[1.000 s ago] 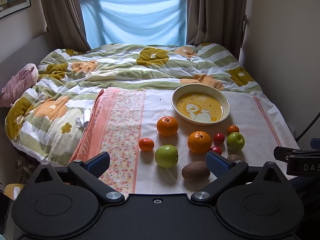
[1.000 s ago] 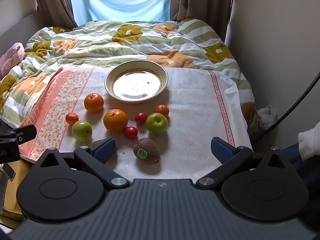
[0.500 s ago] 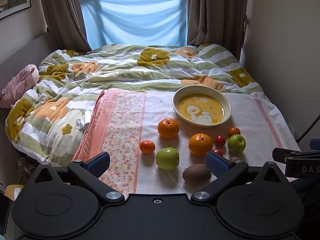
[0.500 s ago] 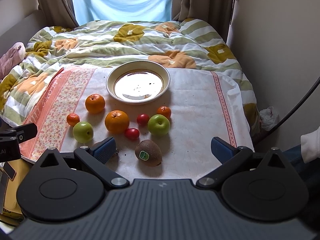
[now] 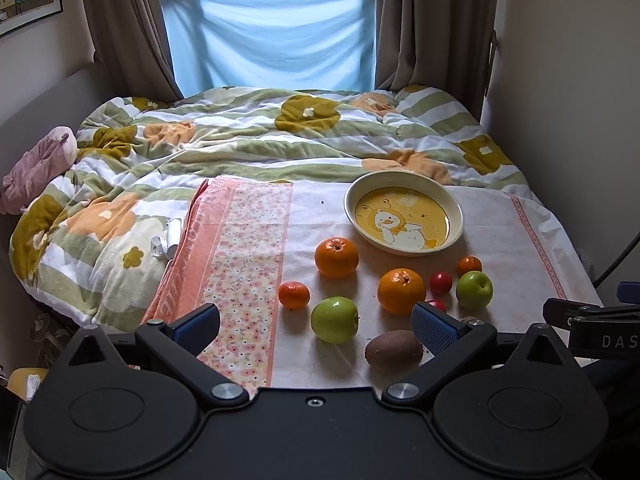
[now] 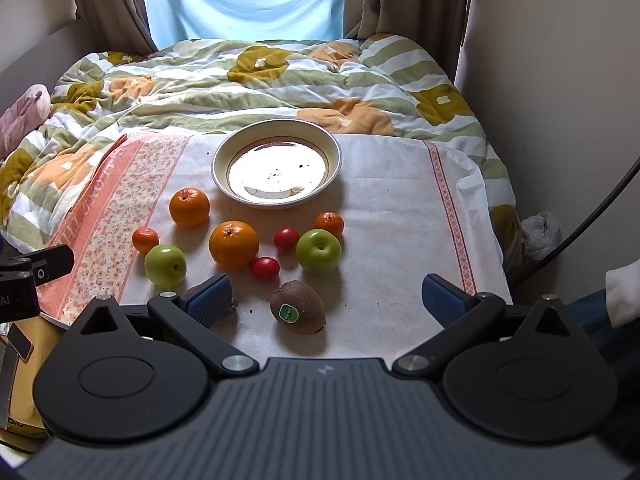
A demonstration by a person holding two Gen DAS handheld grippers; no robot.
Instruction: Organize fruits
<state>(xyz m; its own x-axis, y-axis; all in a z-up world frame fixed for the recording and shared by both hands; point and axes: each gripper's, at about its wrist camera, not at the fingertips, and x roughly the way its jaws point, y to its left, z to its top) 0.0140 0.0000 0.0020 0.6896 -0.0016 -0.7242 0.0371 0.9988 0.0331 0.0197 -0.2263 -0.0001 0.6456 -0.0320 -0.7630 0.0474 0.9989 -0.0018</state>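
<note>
Both tools hover level over the near edge of the bed, the left gripper (image 5: pixel 316 322) and right gripper (image 6: pixel 326 294) each spread wide and grasping nothing. A kiwi with a sticker (image 6: pixel 297 307) lies between the right tool's fingers, untouched. Beyond it on the white cloth (image 6: pixel 392 200) sit green apples (image 6: pixel 319 250), oranges (image 6: pixel 233 244), tomatoes (image 6: pixel 265 268) and mandarins, loosely grouped before an empty yellow plate (image 5: pixel 404 213). Behind lie a flowered duvet (image 5: pixel 256 136), brown curtains and a blue-draped window (image 5: pixel 272 44).

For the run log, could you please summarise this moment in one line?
left gripper: open | right gripper: open | plate: empty | fruits: all on cloth
</note>
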